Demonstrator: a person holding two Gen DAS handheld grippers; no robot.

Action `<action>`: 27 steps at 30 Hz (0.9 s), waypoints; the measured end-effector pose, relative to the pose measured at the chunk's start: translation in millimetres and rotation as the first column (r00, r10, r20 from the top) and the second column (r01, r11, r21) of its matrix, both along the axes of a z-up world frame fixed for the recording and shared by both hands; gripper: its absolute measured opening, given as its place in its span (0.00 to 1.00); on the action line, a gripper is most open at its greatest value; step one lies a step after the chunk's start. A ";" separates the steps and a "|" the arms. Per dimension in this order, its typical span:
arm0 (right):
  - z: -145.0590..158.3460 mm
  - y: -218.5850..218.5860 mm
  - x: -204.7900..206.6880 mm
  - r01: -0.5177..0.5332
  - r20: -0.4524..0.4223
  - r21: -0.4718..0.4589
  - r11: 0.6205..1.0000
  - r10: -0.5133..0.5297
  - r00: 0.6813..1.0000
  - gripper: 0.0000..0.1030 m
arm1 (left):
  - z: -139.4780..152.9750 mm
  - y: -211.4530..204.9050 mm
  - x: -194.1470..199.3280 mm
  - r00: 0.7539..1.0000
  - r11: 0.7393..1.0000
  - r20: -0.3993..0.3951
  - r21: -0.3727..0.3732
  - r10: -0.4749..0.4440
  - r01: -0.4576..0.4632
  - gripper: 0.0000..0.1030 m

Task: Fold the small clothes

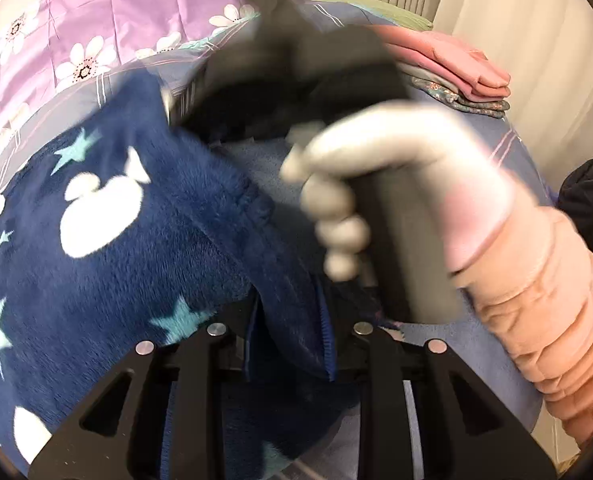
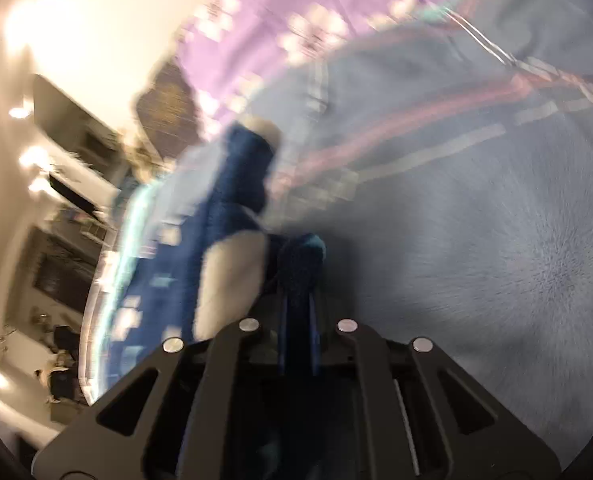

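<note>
Left gripper [image 1: 292,344]: clamped on fleece garment [image 1: 128,224] hem.
Right gripper [image 2: 296,340]: clamped on another edge.
Garment position: lifted above bed sheet [image 2: 476,240].
Purpose: likely two-point hold spreads fabric for folding.
Folded pile [image 1: 456,76]: well apart.

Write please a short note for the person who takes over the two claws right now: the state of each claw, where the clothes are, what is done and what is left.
Left claw: shut on the navy fleece garment, at a ribbed edge.
Right claw: shut on another part of the same garment; this view is blurred by motion.
Right hand: gloved, grips the right claw's handle, just in front of the left wrist camera.
The garment hangs bunched between both claws, above the blue bedsheet.
Done: a stack of folded clothes lies at the far side of the bed.
Left: lay the fleece garment flat, fold it, and probably add it to the stack.
</note>
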State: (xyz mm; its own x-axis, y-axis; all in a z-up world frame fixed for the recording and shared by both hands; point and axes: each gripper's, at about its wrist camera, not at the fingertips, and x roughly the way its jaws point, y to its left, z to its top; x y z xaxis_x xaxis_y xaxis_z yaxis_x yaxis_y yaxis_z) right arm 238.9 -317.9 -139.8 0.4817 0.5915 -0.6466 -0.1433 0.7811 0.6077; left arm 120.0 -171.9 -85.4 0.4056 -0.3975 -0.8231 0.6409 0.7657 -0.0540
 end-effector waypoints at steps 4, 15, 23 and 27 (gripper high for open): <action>5.9 -18.4 -13.0 0.039 0.004 0.050 0.998 -0.039 0.999 0.16 | -8.1 0.2 -10.2 0.999 0.999 0.034 -0.004 -0.032 0.033 0.40; 60.6 -32.8 -182.2 -0.063 0.215 -0.030 0.998 0.069 0.974 0.26 | 21.4 76.6 -37.1 0.999 0.976 -0.048 -0.217 -0.016 0.005 0.43; 31.7 7.0 -212.5 -0.010 0.138 -0.215 0.976 0.041 0.990 0.21 | 17.8 231.2 -43.7 0.925 0.891 -0.047 -0.256 0.377 -0.376 0.43; 30.0 15.7 -209.3 0.083 0.118 -0.344 0.935 -0.045 0.992 0.32 | 10.0 309.8 -58.6 0.836 0.795 -0.059 -0.279 0.545 -0.538 0.43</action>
